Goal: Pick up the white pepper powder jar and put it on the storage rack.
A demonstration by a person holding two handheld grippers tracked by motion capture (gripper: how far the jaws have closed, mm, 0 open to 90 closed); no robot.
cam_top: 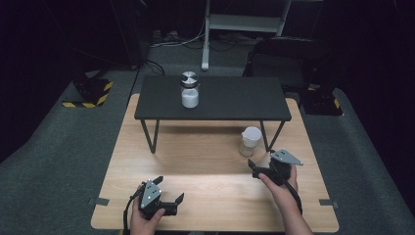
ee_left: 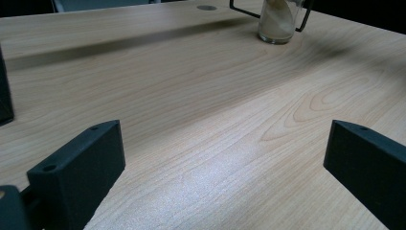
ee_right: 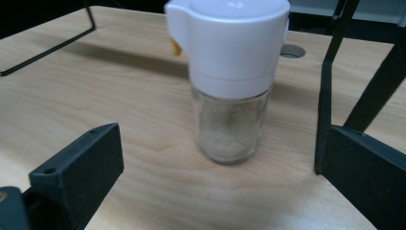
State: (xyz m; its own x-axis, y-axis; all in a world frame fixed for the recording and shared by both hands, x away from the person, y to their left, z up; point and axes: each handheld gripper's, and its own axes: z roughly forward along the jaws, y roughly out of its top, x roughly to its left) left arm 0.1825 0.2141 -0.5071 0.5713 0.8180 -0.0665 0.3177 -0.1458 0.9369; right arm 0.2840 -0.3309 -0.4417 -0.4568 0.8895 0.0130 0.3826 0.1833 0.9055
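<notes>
At the lower right of the high view, your right gripper (cam_top: 260,170) points toward the glass jar with the white cap (cam_top: 250,141), which stands on the wooden table (cam_top: 205,161) just beside the right leg of the black shelf (cam_top: 230,100). In the right gripper view, that jar (ee_right: 231,81) sits in the centre of the frame, ahead of your right gripper's jaws, which are spread wide with nothing between them (the jar is close but untouched). The shelf leg (ee_right: 330,105) rises at the right of that frame, just beside the jar. Your left gripper (cam_top: 169,195) is at the lower left of the high view, low over the table, its jaws also spread apart and holding nothing. In the left gripper view the jar (ee_left: 280,19) appears at the top of the frame, well apart from you. A second jar with a metal lid (cam_top: 189,89) stands on top of the shelf, in the upper middle of the high view.
</notes>
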